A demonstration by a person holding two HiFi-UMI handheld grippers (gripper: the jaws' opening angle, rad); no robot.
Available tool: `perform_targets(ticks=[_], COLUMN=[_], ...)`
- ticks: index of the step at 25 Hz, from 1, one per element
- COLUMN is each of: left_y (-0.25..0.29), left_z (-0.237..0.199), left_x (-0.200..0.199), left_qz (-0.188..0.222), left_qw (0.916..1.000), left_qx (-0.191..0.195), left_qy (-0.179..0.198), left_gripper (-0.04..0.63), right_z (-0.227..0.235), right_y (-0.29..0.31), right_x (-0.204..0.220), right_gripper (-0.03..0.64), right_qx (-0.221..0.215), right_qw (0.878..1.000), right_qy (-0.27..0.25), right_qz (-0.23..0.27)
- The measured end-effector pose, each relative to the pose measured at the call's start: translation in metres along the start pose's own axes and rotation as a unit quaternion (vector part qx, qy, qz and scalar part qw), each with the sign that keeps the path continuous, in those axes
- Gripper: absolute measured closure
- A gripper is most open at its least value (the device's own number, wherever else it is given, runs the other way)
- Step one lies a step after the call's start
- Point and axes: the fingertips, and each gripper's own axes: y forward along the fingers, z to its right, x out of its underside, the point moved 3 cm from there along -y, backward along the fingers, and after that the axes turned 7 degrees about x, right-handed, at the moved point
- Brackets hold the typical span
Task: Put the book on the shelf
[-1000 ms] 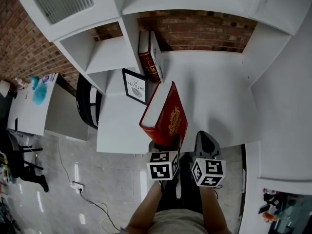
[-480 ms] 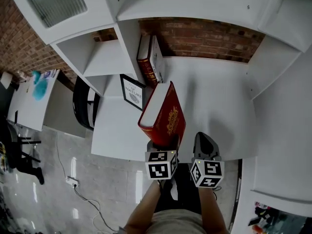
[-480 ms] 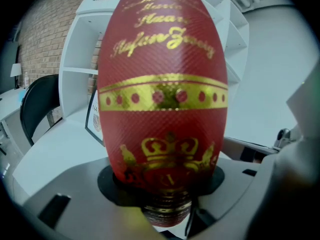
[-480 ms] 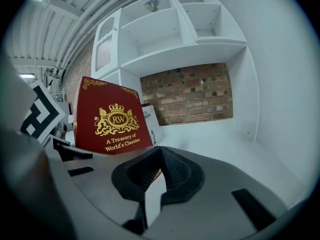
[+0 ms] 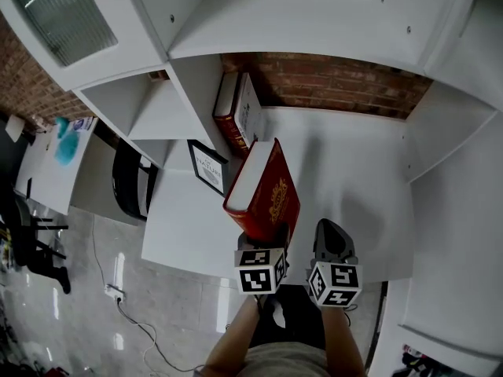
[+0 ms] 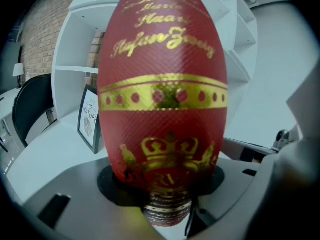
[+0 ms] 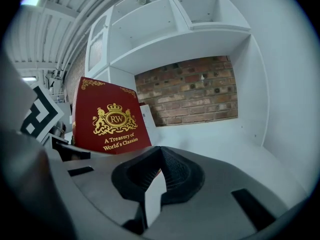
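Over the desk, left gripper clamps the red hardcover low; looks stiff, hefty, so grip deep; right gripper pinched shut, empty.

book: upright between the jaws of the left gripper, over the front half of the desk
right gripper: just right of the left gripper, at the desk's front edge
standing books: on the desk behind the book, against an upright panel of the shelf
framed card: on the desk, left of the book, in front of the standing books
chair: left of the desk
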Motion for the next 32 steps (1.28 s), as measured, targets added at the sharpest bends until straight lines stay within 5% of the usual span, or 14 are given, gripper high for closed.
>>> perform_targets(ticks=[32], left_y=[0.073], left_z=[-0.011], left_x=[-0.052], left_qz=[0.016], left_qw=[0.9982], left_qx=[-0.056], left_qy=[0.015], left_gripper=[0.353], right_z=[0.023], right_y=[0.075], right_x=[-0.017], right_gripper=[0.601], right_qx=[-0.038], right_qw=[0.999], right_qy=[-0.004], right_qz=[-0.017])
